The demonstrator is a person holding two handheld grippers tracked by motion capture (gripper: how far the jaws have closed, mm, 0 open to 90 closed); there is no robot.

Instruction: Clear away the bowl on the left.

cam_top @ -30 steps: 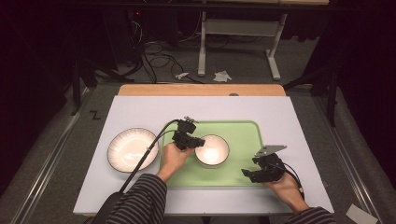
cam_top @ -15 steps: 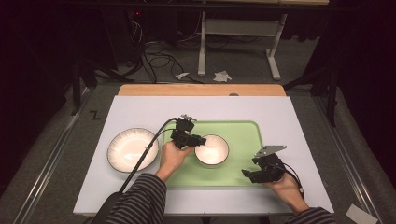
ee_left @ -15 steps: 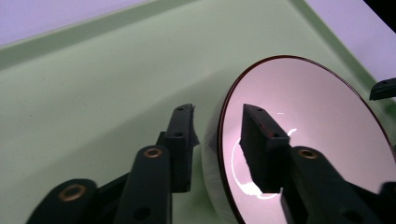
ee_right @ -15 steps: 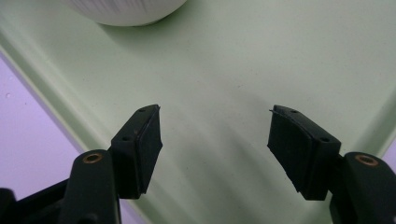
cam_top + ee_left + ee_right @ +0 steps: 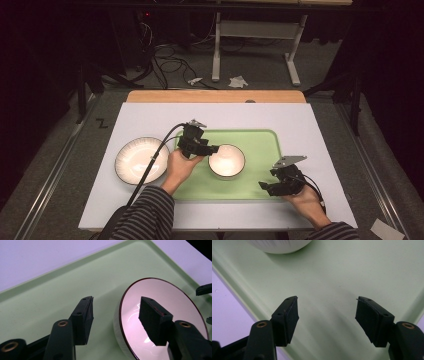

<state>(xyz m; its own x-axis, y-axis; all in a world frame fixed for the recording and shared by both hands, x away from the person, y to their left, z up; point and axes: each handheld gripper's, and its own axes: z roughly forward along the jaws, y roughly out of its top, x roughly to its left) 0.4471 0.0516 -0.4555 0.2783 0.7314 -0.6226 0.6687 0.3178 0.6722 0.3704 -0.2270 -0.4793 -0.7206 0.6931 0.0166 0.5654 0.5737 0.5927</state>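
A white bowl (image 5: 227,161) with a dark rim stands upright on the green tray (image 5: 260,145). My left gripper (image 5: 212,149) is at the bowl's left edge. In the left gripper view the bowl (image 5: 175,305) has its rim between the jaws of the left gripper (image 5: 116,312), one inside and one outside. The jaws have just been opening and neither pad touches the rim. My right gripper (image 5: 264,186) rests low over the tray's front right part. In the right gripper view its jaws (image 5: 327,312) stand apart above bare tray (image 5: 337,272), and the bowl (image 5: 279,246) is farther off.
A larger white plate (image 5: 142,161) lies on the white table top left of the tray. The table's wooden far edge (image 5: 215,96) borders a floor with cables and a stand's legs. A cable trails from the left gripper over the person's striped sleeve.
The left gripper's jaws have spread apart at the bowl's rim and the hand has eased slightly left. The bowl stays on the tray. The right hand has not moved.
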